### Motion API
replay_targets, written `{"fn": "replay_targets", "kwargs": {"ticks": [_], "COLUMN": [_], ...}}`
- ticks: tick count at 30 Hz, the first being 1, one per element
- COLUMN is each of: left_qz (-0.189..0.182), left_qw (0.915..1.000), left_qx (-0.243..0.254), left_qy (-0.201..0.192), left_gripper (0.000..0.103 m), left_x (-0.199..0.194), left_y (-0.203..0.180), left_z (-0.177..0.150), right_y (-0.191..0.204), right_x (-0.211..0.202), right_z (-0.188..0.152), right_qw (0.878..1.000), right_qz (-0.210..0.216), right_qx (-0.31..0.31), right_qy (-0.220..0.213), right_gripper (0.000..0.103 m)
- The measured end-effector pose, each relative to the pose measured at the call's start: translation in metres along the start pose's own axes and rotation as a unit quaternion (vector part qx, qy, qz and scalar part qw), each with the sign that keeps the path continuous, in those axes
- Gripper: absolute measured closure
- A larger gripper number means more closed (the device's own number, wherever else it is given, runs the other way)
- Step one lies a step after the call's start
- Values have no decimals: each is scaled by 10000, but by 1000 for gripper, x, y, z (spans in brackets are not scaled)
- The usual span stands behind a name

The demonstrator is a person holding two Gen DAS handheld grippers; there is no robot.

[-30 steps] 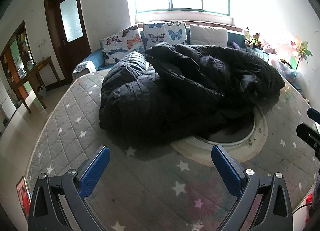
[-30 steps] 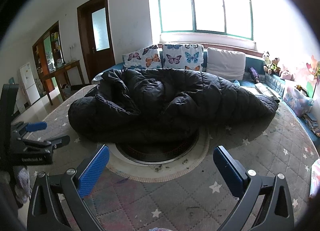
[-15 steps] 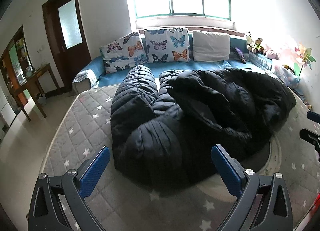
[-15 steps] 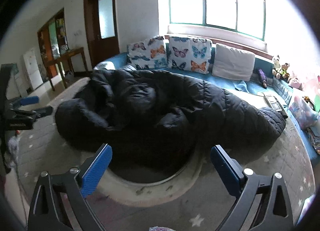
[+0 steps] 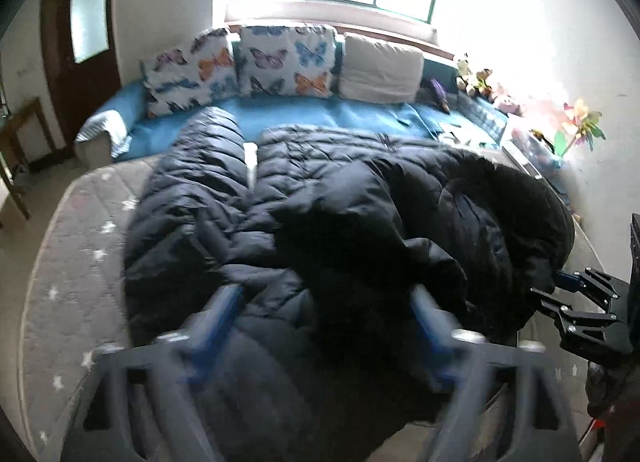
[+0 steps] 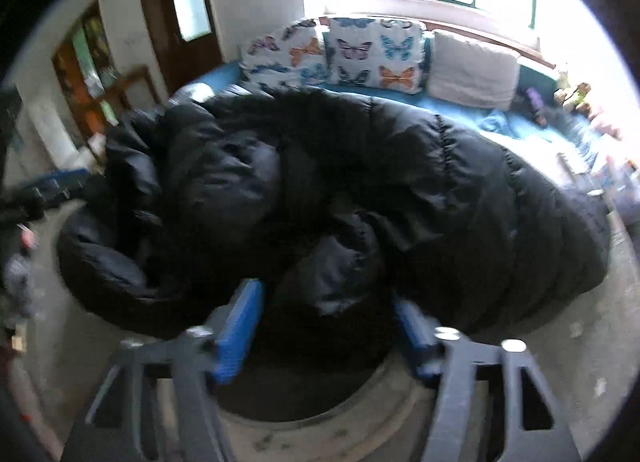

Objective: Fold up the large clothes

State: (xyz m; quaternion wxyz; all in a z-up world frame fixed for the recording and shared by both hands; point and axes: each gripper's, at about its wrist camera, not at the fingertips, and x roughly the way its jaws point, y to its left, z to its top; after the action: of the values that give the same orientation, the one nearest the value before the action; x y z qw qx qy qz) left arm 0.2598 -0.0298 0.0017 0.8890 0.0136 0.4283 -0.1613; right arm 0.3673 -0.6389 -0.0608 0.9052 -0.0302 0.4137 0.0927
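The left gripper is held wide open, its blue fingers spread over the near edge of the black puffer coat, and nothing is gripped between them. The right gripper is likewise spread wide and empty, its pads poised just above the coat's front folds; whether any pad touches fabric cannot be told, since both views are blurred. The coat is heaped in a crumpled mound on the grey star-patterned mat, partly covering a pale round ring set into the mat. The step in hand is judged to be the first grasp, and it is best done if an outer hem or shoulder seam is sought rather than a thick bulge, so that only one layer is pinched. The two grips should be set well apart, and the padding lifted slowly, since slippery quilted fabric is likely to slide. No open container is seen; beyond the mat, a blue sofa is loaded with butterfly cushions and a plain cushion.
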Motion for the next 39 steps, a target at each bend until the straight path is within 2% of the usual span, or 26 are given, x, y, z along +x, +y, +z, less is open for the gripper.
{"fn": "replay_targets", "kwargs": {"ticks": [1, 2, 7, 8, 10, 11, 12, 17, 21, 25, 29, 34, 35, 37, 39], "left_qz": [-55, -126, -184, -220, -234, -254, -278, -448, -532, -522, -591, -620, -630, -665, -693], "left_qw": [10000, 9999, 9990, 9988, 9983, 9981, 9979, 9973, 9964, 9957, 9955, 9944, 9943, 9943, 9946], "left_qx": [29, 58, 358, 392, 453, 481, 492, 469, 533, 622, 568, 674, 673, 646, 608], "left_qy": [54, 77, -169, -205, -273, -294, -311, -354, -394, -456, -477, -529, -533, -528, -468], "left_gripper": [58, 65, 86, 87, 89, 89, 90, 91, 91, 92, 92, 92, 92, 92, 93], "left_x": [5, 9, 1, -1, -7, -9, -12, -32, -45, -60, -68, -80, -82, -84, -80], "left_y": [-1, -3, -17, -19, -20, -21, -21, -22, -26, -32, -33, -41, -42, -40, -37], "left_z": [0, -1, -11, -12, -15, -16, -17, -24, -31, -41, -46, -54, -55, -58, -58], "right_y": [-2, -3, 2, 5, 16, 20, 22, 51, 61, 64, 64, 85, 89, 94, 96], "right_x": [-2, -6, -44, -46, -52, -48, -43, -13, 5, -17, -48, -53, -49, -35, -21], "right_z": [-2, -2, -4, -2, 0, 3, 7, 19, 21, 11, 2, 4, 7, 11, 14], "right_qw": [10000, 10000, 9995, 9992, 9983, 9978, 9974, 9954, 9956, 9967, 9946, 9879, 9873, 9875, 9883], "right_qz": [10, -10, 133, 166, 260, 357, 423, 589, 533, 312, 628, 936, 924, 858, 757], "right_qx": [0, -11, -78, -131, -291, -353, -393, -707, -764, -739, -731, -1097, -1166, -1236, -1269], "right_qy": [20, 29, -283, -352, -432, -432, -434, -282, -55, -125, -384, -567, -563, -474, -388], "right_gripper": [55, 59, 59, 59, 48, 37, 33, 33, 30, 30, 30, 30, 33, 48, 69]}}
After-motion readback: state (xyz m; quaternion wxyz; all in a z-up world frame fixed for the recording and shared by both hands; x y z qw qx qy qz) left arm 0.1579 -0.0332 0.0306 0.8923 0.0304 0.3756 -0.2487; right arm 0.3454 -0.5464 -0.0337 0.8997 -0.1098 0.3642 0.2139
